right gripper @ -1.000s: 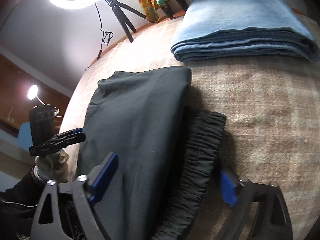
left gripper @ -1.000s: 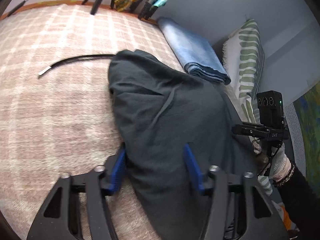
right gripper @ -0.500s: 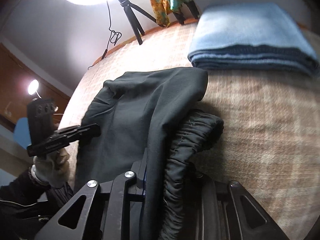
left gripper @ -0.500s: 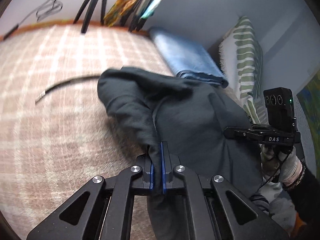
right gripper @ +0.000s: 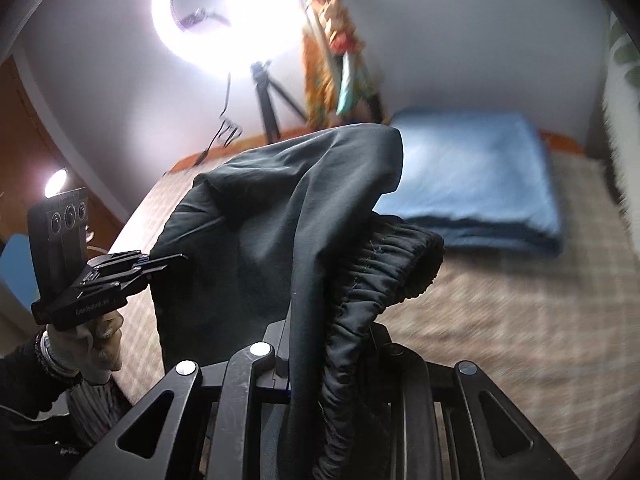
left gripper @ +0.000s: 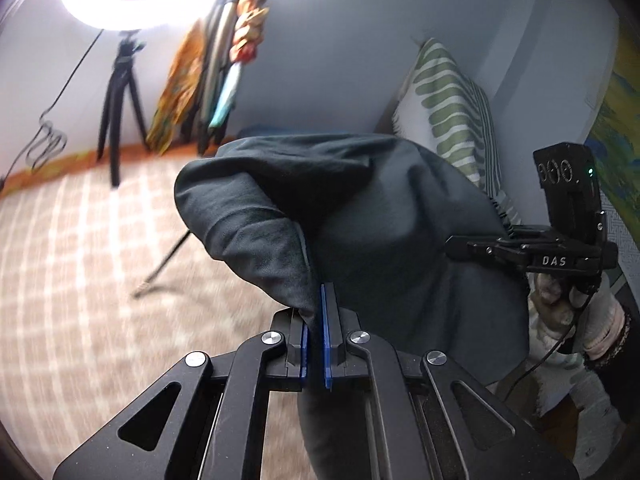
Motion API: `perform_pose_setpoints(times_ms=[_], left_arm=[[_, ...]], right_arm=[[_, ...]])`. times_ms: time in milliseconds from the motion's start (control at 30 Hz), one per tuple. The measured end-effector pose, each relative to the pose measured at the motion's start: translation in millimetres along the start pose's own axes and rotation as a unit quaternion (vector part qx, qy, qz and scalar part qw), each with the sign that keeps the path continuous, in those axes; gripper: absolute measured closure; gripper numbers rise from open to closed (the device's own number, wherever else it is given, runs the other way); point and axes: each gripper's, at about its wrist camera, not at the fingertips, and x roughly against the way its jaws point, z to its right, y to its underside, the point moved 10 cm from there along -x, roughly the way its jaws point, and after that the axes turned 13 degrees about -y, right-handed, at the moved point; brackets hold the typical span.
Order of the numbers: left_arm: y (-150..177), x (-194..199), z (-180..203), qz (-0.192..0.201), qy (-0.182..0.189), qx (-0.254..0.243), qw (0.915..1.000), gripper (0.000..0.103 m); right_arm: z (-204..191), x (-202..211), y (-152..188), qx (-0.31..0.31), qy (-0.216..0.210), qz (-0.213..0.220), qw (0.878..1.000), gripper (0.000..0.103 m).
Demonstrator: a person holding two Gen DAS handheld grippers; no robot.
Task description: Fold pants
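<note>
dark pants (left gripper: 384, 216) between both grippers

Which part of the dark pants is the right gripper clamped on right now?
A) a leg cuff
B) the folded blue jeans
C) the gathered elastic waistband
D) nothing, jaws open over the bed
C: in the right wrist view the right gripper is shut on the pants, with the ruched elastic waistband running straight down between its fingers; the folded blue jeans lie apart on the bed behind.
</note>
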Motion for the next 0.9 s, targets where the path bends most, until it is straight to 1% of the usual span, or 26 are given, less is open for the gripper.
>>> perform_pose_setpoints(times_ms=[100,200,267,400,567,667,767,900], left_arm=[[-21.4,-8.1,10.9,0.019,-0.001,-0.012,0.9998,0.099],[-48.8,-23.5,26.6,0.039,-0.006,-0.038,0.9985,0.099],[-64.5,-34.5,33.1,0.044,-0.007,-0.043,0.9981,0.099],[-91.8,-54.1,45.4,0.056,-0.005,-0.051,0.9971,0.099],[-118.0,-78.0,55.8,0.060,-0.004,-0.062,0.9963,0.099],[-135.2,-93.5,56.0,0.063,-0.011,-0.064,0.9959,0.099],[-150.6,-108.9,54.8,0.068,-0.024,-0.070,0.9950,0.099],[-160.0,-129.1,51.9,0.069,-0.047,-0.083,0.9930,0.099]], right_arm=[[17.4,15.9,-19.5,0.000,0.024,0.016,1.000,0.083],[35.9,24.9,-37.3,0.004,0.052,0.026,0.998,0.083],[52.4,31.3,-51.1,0.002,0.068,0.034,0.997,0.083],[81.0,38.4,-75.0,-0.006,0.087,0.047,0.995,0.083],[113.9,40.5,-104.7,-0.022,0.087,0.055,0.994,0.083],[136.4,38.1,-123.1,-0.025,0.089,0.059,0.994,0.083],[153.9,28.1,-137.8,-0.026,0.088,0.061,0.994,0.083],[178.8,10.1,-152.3,-0.029,0.082,0.056,0.995,0.083]])
